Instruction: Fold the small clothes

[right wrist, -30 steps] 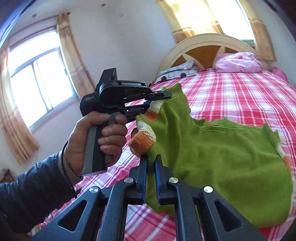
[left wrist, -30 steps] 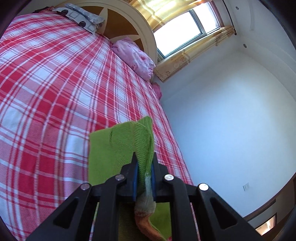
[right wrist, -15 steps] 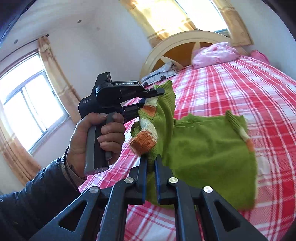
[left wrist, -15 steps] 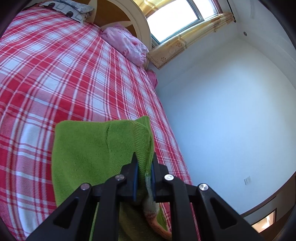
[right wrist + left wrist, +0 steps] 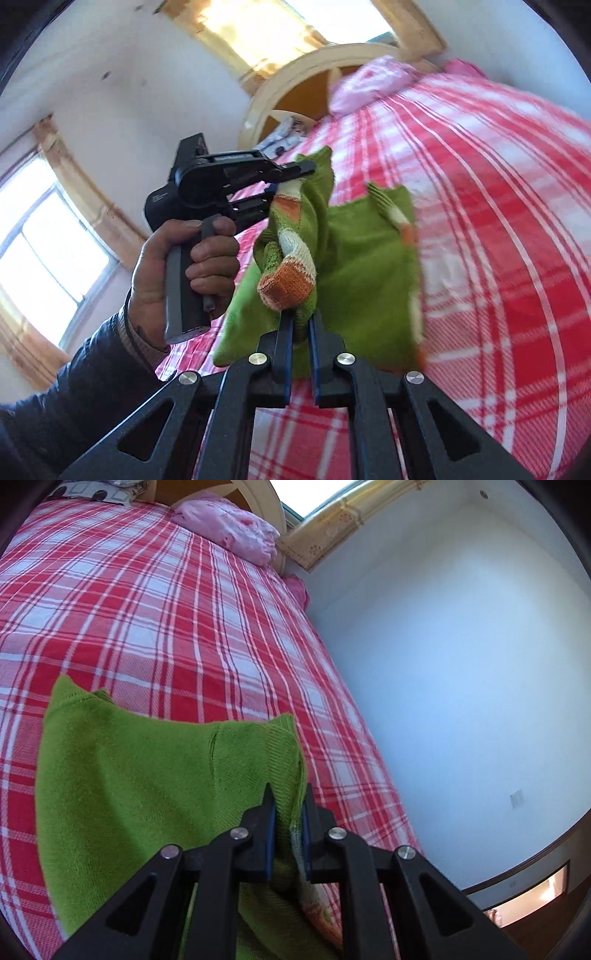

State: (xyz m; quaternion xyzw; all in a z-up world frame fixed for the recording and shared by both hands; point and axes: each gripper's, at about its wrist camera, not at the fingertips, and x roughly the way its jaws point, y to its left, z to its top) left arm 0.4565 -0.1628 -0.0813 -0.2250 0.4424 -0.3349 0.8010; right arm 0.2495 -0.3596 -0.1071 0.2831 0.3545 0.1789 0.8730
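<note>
A small green knitted sweater (image 5: pixel 140 782) with orange and white striped cuffs hangs above the red plaid bed (image 5: pixel 155 602). My left gripper (image 5: pixel 287 794) is shut on its ribbed edge, with the cloth spreading out to the left. In the right wrist view the sweater (image 5: pixel 362 266) is doubled over and my right gripper (image 5: pixel 301 320) is shut on its lower fold, just under an orange cuff (image 5: pixel 288 280). The left gripper (image 5: pixel 304 168), held by a hand (image 5: pixel 184 266), grips the top corner there.
The bed (image 5: pixel 498 206) fills most of both views. A pink pillow (image 5: pixel 229 531) and a patterned pillow (image 5: pixel 110 485) lie by the cream headboard (image 5: pixel 295 85). A white wall (image 5: pixel 461 664) runs along the bed's right side. Curtained windows (image 5: pixel 48 251) stand behind.
Both grippers have swept across the bed with the sweater. Its far half has swung in, so the spread garment now hangs narrower and doubled. The right wrist view has rolled.
</note>
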